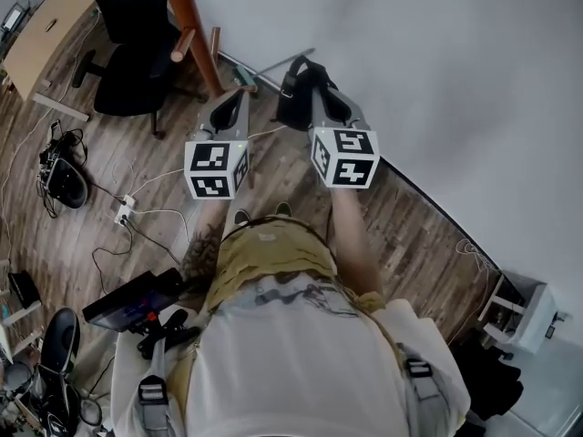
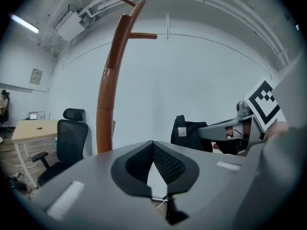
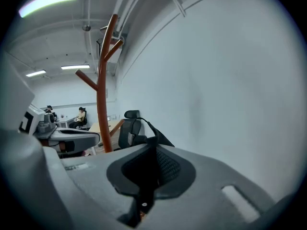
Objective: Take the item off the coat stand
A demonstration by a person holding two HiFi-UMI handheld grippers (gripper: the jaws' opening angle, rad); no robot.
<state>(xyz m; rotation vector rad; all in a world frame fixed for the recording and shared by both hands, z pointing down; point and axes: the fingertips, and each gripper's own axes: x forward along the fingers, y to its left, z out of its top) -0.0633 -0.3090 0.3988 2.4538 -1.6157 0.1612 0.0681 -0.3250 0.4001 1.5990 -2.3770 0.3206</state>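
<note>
Evidently the right gripper (image 3: 154,144) has its jaws clenched on the black item (image 1: 297,94). In the right gripper view a dark fold of fabric and a strap rise straight out from between the pads. The left gripper (image 2: 153,145) is pinched together at the tips with nothing in it, only a sliver of floor showing behind the pads. From above, the two grippers sit side by side in front of the person, the left one nearer the coat stand (image 1: 194,35).

The item hangs at the right gripper's tips, apart from the reddish wooden post. Whatever pegs show on the stand in the gripper views are bare, so I'd judge the item already lifted off and the step in hand to be drawing it clear.

To do that well, the right grip should not slacken, since the hold looks to be on a thin fold or strap rather than the bulk. I'd draw it away from the post and toward the white wall (image 1: 437,62) side, so the loose strap cannot catch a peg. The empty left gripper could support the hanging part, or else keep out of its way. The office chair (image 1: 127,53) stands well beyond the stand and poses no trouble.
</note>
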